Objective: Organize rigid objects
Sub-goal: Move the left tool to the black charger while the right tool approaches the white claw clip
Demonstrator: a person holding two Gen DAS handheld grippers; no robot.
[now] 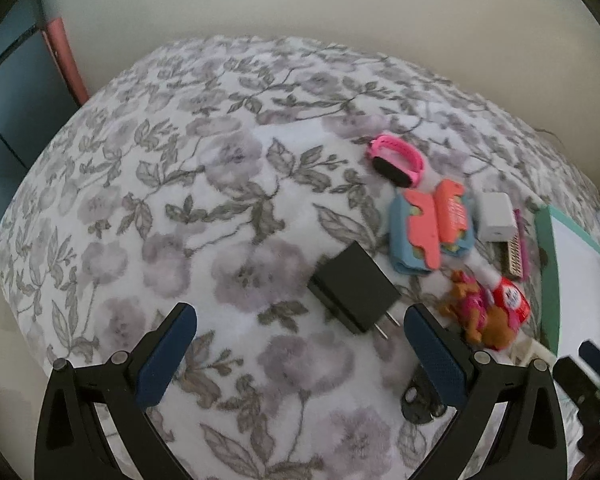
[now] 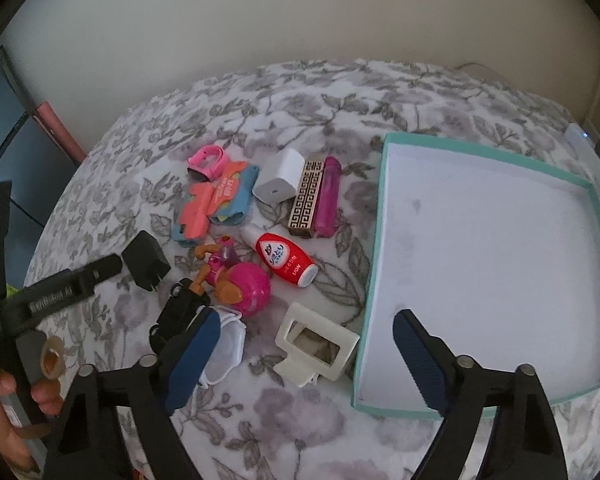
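Observation:
My left gripper (image 1: 300,316) is open just above the floral bedspread, and a black plug charger (image 1: 352,292) lies between and slightly ahead of its fingertips, untouched. My right gripper (image 2: 308,320) is also open. A cream rectangular clip (image 2: 320,344) lies on the cloth between its fingers, clear of both pads. Its left finger hovers over a white round case (image 2: 228,348). The shallow teal tray (image 2: 380,220) with a white floor sits right of the clip and holds nothing; the right finger hangs over its near corner.
The pile holds a pink watch (image 2: 208,162), a coral and blue holder (image 2: 216,200), a white charger (image 2: 278,180), a gold-patterned box (image 2: 306,200), a magenta tube (image 2: 328,196), a red bottle (image 2: 288,260) and a pink dog toy (image 2: 240,284). A hand (image 2: 4,400) grips the left tool.

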